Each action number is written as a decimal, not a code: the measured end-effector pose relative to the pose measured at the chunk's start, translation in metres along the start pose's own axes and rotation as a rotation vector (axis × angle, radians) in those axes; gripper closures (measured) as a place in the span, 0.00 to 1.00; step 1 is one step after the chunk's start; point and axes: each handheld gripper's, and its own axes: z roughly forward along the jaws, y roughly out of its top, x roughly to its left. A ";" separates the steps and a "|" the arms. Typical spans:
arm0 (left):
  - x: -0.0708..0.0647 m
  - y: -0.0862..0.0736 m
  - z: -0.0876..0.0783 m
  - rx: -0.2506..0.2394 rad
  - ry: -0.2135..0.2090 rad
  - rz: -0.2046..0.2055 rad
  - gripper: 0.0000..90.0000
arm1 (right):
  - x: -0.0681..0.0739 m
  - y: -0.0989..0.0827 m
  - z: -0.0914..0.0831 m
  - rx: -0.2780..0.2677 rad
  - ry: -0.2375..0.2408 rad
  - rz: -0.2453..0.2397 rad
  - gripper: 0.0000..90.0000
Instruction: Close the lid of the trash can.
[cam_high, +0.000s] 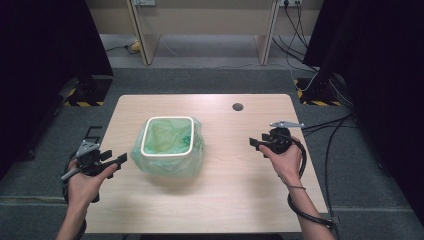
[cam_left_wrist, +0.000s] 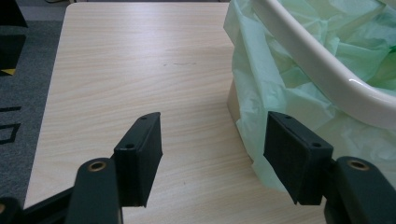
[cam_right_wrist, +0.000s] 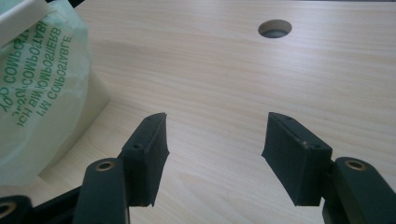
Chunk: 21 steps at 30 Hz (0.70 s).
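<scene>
From the high view, a small cream plastic bin (cam_high: 167, 137) lined with a pale green compostable bag (cam_high: 192, 160) is seen standing left of centre on a light wood-grain table (cam_high: 235, 195). The left gripper (cam_high: 114, 159) is held at the table's left edge, just beside the bag, its jaws spread with nothing between them. The right gripper (cam_high: 256, 144) is held well apart from the bin on the right side, jaws likewise spread and empty. A round cable hole (cam_high: 238, 106) is seen near the far edge. In the left gripper view, bare tabletop lies between the wide black jaws, and the bag (cam_left_wrist: 261, 93) and bin rim (cam_left_wrist: 327, 70) are seen close at right. In the right gripper view, the printed bag (cam_right_wrist: 37, 79) is seen at left, the hole (cam_right_wrist: 275, 28) ahead
</scene>
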 end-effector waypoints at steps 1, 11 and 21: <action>0.001 -0.001 0.000 0.000 0.001 -0.001 0.41 | -0.002 -0.002 -0.001 -0.001 -0.004 0.001 0.44; 0.006 -0.010 0.001 0.008 0.008 -0.012 0.41 | -0.017 -0.026 -0.012 -0.010 -0.029 0.047 0.43; 0.010 -0.020 0.003 0.013 0.018 -0.019 0.40 | -0.026 -0.048 -0.017 -0.009 -0.053 0.076 0.43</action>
